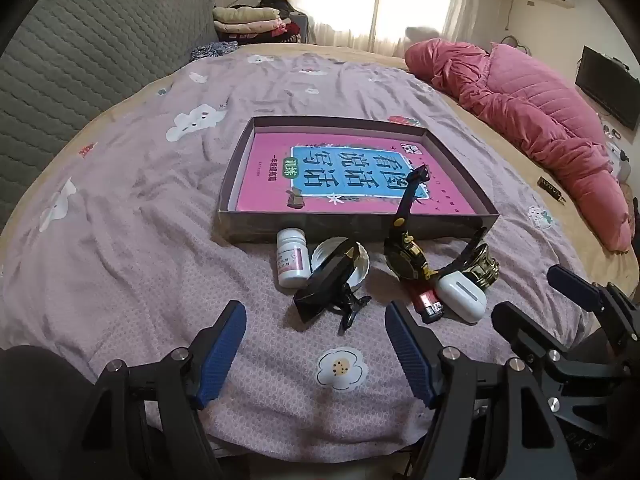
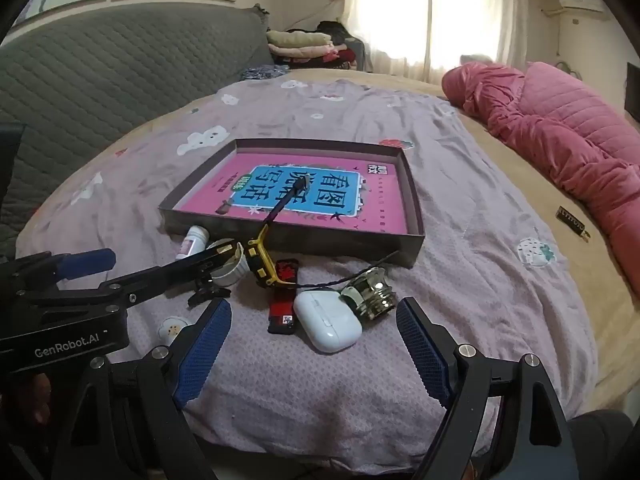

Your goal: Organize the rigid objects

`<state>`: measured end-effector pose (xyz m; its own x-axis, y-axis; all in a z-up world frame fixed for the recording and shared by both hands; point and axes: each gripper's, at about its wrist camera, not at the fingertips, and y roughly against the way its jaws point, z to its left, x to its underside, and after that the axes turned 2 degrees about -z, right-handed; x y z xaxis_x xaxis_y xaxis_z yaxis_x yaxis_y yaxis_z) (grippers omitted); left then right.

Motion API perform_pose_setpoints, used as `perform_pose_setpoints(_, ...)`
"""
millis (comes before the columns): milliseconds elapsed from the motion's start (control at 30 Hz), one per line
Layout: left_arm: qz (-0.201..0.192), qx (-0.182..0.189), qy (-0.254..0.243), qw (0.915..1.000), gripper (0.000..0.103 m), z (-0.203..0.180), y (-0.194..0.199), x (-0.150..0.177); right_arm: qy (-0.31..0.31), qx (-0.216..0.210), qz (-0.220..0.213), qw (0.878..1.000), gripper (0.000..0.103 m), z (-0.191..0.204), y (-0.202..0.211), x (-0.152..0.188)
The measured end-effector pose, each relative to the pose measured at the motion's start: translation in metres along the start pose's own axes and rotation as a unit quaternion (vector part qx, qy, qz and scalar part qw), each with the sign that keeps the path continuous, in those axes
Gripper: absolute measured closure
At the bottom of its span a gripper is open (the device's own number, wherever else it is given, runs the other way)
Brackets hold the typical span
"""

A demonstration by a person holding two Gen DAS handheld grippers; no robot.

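Reading "GenRobot.AI" on left gripper (image 2: 86,262)

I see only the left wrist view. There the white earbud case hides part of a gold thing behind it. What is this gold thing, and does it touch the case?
Observer: In the right wrist view the gold thing is a round threaded cap on its side, close beside the white earbud case. I cannot tell whether they touch.
Operator: And how does the lighter lie?
Observer: The lighter shows whole: red end toward the box, black end toward the camera, left of the case.
Operator: Is the right gripper empty?
Observer: Yes. The right gripper is open and holds nothing.
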<state>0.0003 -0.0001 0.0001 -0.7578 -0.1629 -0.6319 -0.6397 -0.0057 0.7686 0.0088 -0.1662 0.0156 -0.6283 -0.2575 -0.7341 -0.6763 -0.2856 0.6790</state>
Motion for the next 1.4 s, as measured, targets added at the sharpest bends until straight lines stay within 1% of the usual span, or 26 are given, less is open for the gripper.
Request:
perform_pose_setpoints(100,-0.001,0.001,0.001,1.0,0.032,0.002,-0.002,-0.002,-0.005,0.002,-0.002,1.0,0.018,-0.002,0.003,0.001)
perform_pose_setpoints(267,-0.016,0.004,0.006,0.9998,0.032,0.005,0.004,0.002,-0.004,0.002,0.003,1.0,0.018,0.001,-0.001,-0.002)
perform_pose_setpoints(300,-0.012,0.002,0.004,0.9999,0.032,0.005,0.003,0.0,-0.012,-0.005,0.001,1.0,0.018,-0.005,-0.001,-0.003)
perform_pose_setpoints(600,-0.018,0.004,0.006,0.9998,0.032,0.006,0.006,0.001,-0.001,-0.004,-0.021,1.0,0.018,-0.003,0.008,-0.003)
perform_pose_setpoints(967,-0.03,0.003,0.001,0.9996,0.032,0.003,0.013,0.001,-0.001,0.004,-0.026,1.0,0.018,-0.005,0.011,-0.004)
perform_pose_setpoints(1400,-0.03,0.004,0.0,0.9995,0.032,0.003,0.012,0.002,-0.001,0.004,-0.026,1.0,0.018,-0.005,0.012,-0.004)
